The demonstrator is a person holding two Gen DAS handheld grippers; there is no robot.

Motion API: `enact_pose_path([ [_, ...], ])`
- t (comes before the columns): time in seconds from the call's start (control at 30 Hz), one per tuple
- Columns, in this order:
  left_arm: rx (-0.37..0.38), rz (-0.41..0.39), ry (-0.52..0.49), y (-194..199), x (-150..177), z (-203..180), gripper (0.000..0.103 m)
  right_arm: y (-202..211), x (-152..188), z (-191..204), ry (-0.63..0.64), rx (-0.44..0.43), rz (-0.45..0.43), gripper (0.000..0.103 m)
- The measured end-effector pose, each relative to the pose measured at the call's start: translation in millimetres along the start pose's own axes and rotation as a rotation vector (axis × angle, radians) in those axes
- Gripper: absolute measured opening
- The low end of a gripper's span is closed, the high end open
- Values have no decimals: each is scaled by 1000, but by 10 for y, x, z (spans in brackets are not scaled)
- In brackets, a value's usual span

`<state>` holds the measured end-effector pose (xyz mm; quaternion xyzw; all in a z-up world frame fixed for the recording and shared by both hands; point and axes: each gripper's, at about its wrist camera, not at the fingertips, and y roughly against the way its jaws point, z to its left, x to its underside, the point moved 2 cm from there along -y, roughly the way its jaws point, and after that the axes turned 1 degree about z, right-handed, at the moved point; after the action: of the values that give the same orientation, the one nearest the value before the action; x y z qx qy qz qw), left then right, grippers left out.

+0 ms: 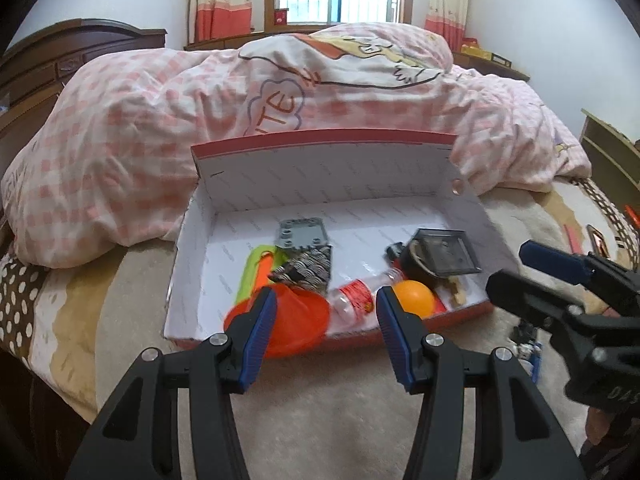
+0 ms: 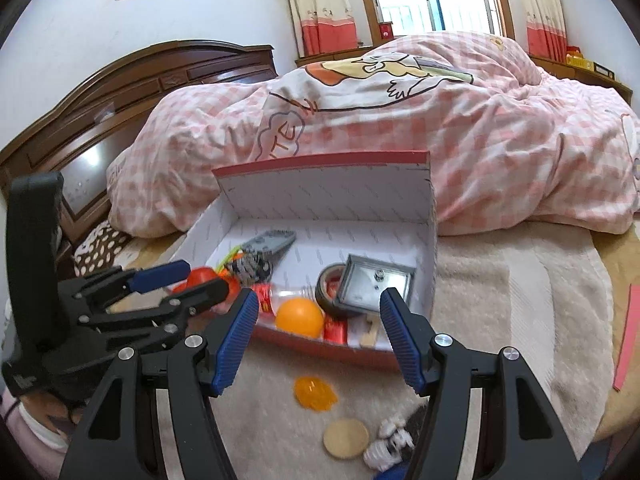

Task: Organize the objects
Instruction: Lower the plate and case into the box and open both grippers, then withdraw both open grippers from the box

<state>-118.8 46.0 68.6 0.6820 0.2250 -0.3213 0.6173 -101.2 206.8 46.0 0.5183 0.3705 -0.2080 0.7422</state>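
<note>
An open shoebox (image 1: 328,172) (image 2: 324,196), red outside and white inside, lies on the bed. It holds an orange funnel (image 1: 298,316), a small plastic bottle (image 1: 358,296) with a red label, an orange ball (image 1: 414,298) (image 2: 300,317), a square metal case (image 1: 444,252) (image 2: 374,284), a grey plate (image 1: 302,234) and a patterned pouch (image 1: 308,270). My left gripper (image 1: 326,332) (image 2: 202,278) hovers open and empty before the box's near wall. My right gripper (image 2: 318,338) (image 1: 516,270) is open and empty beside it. On the blanket outside the box lie an orange disc (image 2: 315,393), a round wooden disc (image 2: 346,438) and a white toy figure (image 2: 390,444).
A rumpled pink checked duvet (image 1: 160,140) is piled behind the box. A dark wooden headboard (image 2: 120,96) stands at the left. A cream fleecy blanket (image 2: 500,312) covers the near bed. A red card strip (image 2: 626,340) lies at the right edge.
</note>
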Motion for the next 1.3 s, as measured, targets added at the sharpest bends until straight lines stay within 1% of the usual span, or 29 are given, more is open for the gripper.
enact_pose_path([
  [0.1, 11, -11, -13, 94, 48, -71, 52, 103, 94, -14, 6, 14, -4, 65],
  [0.27, 51, -11, -40, 204, 176, -231, 52, 268, 291, -40, 31, 45, 1, 65],
  [0.43, 102, 22, -60, 211, 326, -392, 52, 324, 520, -71, 75, 92, 33, 65],
  [0.63, 125, 73, -95, 105, 473, -593, 52, 353, 762, -252, 74, 131, 73, 65],
  [0.73, 134, 88, -111, 47, 528, -692, 52, 349, 828, -337, 75, 130, 93, 65],
  [0.87, 138, 112, -118, -64, 568, -777, 52, 286, 907, -354, 105, 100, 133, 65],
  [1.0, 142, 132, -101, -173, 561, -808, 52, 241, 926, -363, 111, 41, 159, 65],
  [1.07, 143, 146, -94, -233, 555, -834, 52, 218, 927, -338, 146, 53, 172, 65],
  [1.2, 138, 154, -81, -329, 544, -870, 52, 138, 961, -311, 228, 123, 214, 65],
  [1.3, 131, 146, -73, -368, 527, -874, 52, 109, 968, -321, 239, 122, 226, 65],
])
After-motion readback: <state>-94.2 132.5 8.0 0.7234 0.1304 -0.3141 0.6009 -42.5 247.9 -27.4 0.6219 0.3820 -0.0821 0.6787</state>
